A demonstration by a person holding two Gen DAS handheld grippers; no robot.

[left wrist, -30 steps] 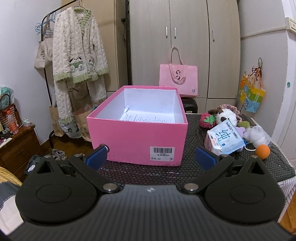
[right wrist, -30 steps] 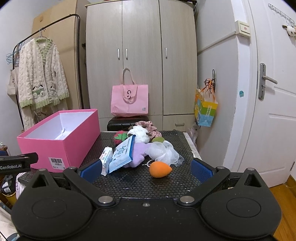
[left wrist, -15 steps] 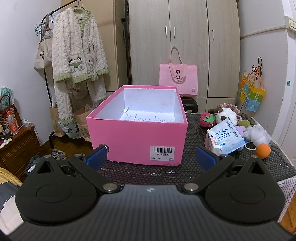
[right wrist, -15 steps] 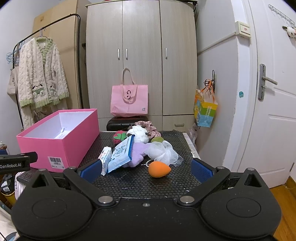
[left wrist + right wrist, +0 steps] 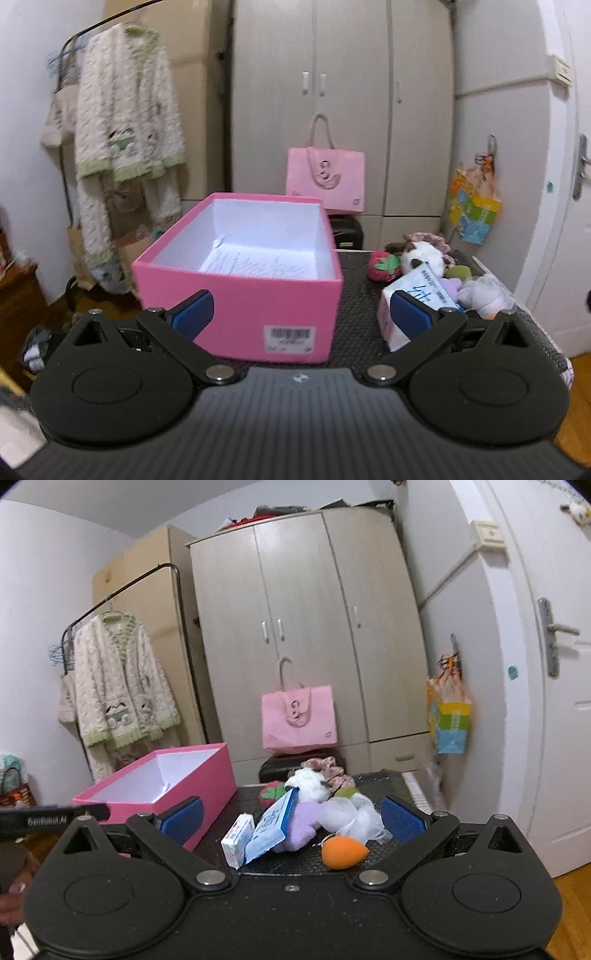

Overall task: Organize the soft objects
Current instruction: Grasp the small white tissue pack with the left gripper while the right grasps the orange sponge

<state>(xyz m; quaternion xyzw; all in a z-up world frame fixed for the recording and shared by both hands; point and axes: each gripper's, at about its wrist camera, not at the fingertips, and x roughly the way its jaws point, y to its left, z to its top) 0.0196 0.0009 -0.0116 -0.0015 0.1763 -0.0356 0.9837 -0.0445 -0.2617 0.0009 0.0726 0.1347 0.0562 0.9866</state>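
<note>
We held both grippers, the left gripper point(image 5: 301, 314) and the right gripper point(image 5: 291, 816), spread wide and empty. The soft pile lay on the black mat point(image 5: 391, 779) beside the pink box point(image 5: 236, 295). The orange sponge point(image 5: 344, 853) looked light and squashy; we judged its fat middle the best place to pinch.

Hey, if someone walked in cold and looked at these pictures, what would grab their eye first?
Most likely the open pink box on the left of the black table, with only a sheet of paper inside. Next comes the heap of soft things to its right, with an orange sponge at the front and a white plush toy behind.
</note>
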